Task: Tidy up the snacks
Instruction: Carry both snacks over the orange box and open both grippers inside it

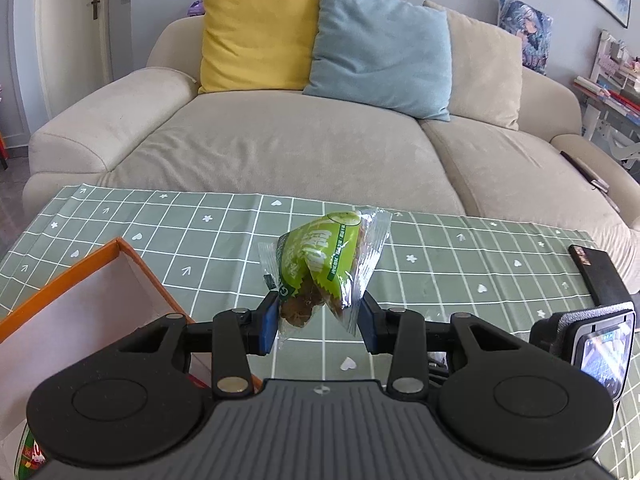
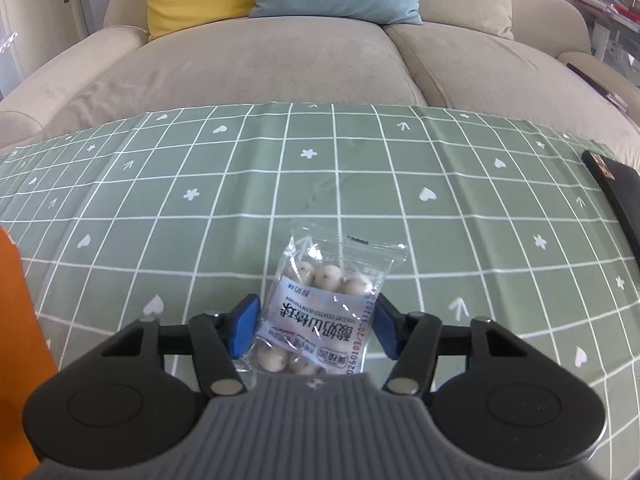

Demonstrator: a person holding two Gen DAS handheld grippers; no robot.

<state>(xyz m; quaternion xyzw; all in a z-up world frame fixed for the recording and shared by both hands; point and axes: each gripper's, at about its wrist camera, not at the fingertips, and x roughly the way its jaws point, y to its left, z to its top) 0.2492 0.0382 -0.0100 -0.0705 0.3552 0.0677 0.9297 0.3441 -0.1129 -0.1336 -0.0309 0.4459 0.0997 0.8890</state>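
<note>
- The beige sofa is filling the background behind the table, its yellow cushion and blue cushion leaning against the backrest.
- The green checked tablecloth is covering the table where both grippers are working.
- The orange box is sitting open at the left, just beside the left gripper; it is probably where the snacks are going.
- A black flat object is lying at the table's right edge.
- The left gripper is pinching the green snack packet by its lower end, holding it up, tilted, above the cloth.
- The right gripper is straddling the clear packet of pale balls; the blue pads are touching its sides, but a firm pinch I cannot tell.
- Risk: the green packet's slick wrapper could be slipping from such a low grip, dropping short of the box; the clear packet may be crumpling or sliding out if squeezed off-centre.
</note>
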